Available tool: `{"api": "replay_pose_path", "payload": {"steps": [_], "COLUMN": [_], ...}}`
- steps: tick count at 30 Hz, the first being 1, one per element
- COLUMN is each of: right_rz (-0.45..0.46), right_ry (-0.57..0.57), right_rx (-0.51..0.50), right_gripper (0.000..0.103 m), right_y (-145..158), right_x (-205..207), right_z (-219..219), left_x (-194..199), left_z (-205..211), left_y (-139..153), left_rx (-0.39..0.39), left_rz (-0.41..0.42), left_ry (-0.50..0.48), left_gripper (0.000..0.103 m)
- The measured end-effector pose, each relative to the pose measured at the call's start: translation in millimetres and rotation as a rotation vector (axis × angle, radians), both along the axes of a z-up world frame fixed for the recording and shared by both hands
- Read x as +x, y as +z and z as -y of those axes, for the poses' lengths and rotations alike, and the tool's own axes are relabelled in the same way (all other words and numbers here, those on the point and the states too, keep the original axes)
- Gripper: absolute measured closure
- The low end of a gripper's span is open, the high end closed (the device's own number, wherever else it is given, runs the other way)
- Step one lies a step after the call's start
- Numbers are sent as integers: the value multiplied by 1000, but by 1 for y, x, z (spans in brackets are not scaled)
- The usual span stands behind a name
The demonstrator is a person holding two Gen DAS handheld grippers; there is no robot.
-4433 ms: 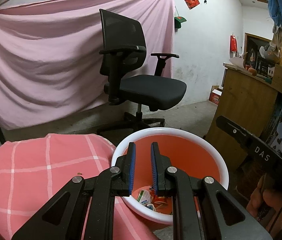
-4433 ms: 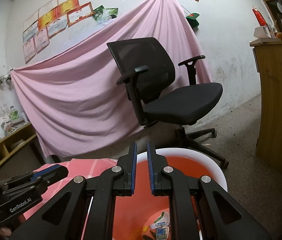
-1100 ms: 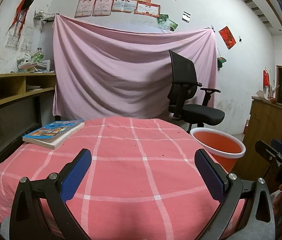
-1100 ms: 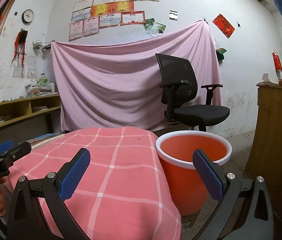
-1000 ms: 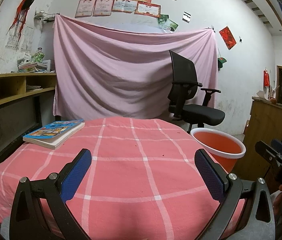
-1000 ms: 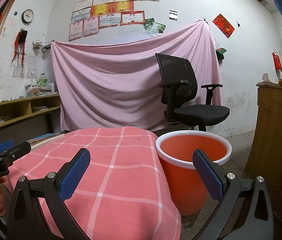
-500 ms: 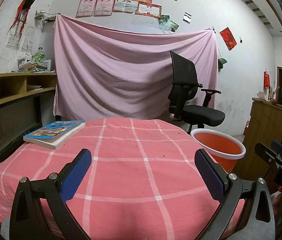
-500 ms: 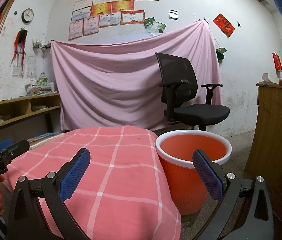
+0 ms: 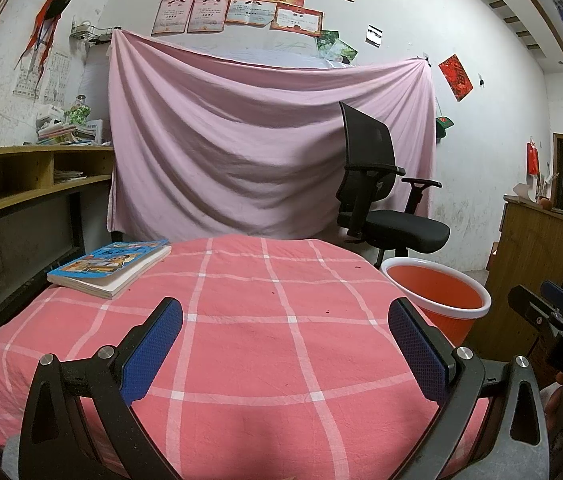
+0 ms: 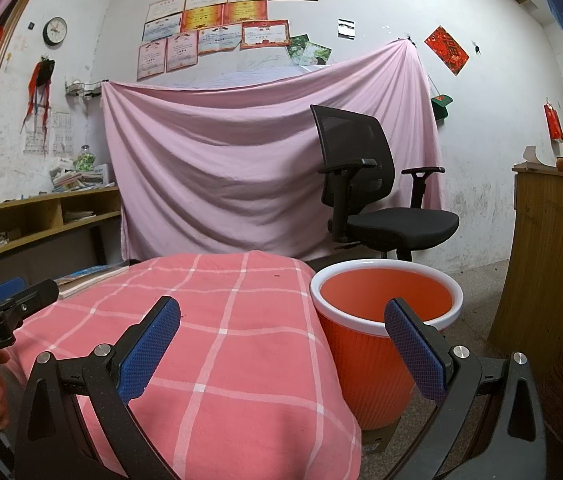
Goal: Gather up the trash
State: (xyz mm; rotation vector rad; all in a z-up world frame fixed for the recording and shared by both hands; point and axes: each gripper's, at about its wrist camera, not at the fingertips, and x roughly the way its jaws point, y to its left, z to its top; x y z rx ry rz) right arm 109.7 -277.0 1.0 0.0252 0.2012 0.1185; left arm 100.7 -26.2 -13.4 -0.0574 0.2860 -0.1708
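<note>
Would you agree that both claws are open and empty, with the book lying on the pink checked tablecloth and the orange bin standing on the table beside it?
Not quite: the orange bin stands on the floor beside the table, as the right wrist view shows. The rest holds: the left claw and right claw are open and empty, and the book lies on the pink checked tablecloth.

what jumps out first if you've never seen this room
The round table in its pink checked cloth fills the foreground, with a book at its far left edge. An orange bin stands beside the table on the right. Behind, a pink sheet drapes the wall, a black office chair before it.
</note>
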Motion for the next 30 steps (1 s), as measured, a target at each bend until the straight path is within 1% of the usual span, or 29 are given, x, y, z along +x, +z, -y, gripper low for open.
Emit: {"api": "replay_pose_path", "payload": {"steps": [19, 23, 30], "right_rz": [-1, -1, -2], "right_ry": [0, 0, 1], "right_rx": [0, 0, -1], "right_gripper": [0, 0, 0], "right_y": [1, 1, 1], "right_x": [0, 0, 0], "right_z": [0, 0, 0], "left_x": [0, -1, -3], "left_z": [1, 1, 3], "left_y": [0, 1, 2], "left_rx": [0, 9, 21], "left_rz": [0, -4, 12], "left_ry": [0, 4, 17], "left_gripper": [2, 2, 2]}}
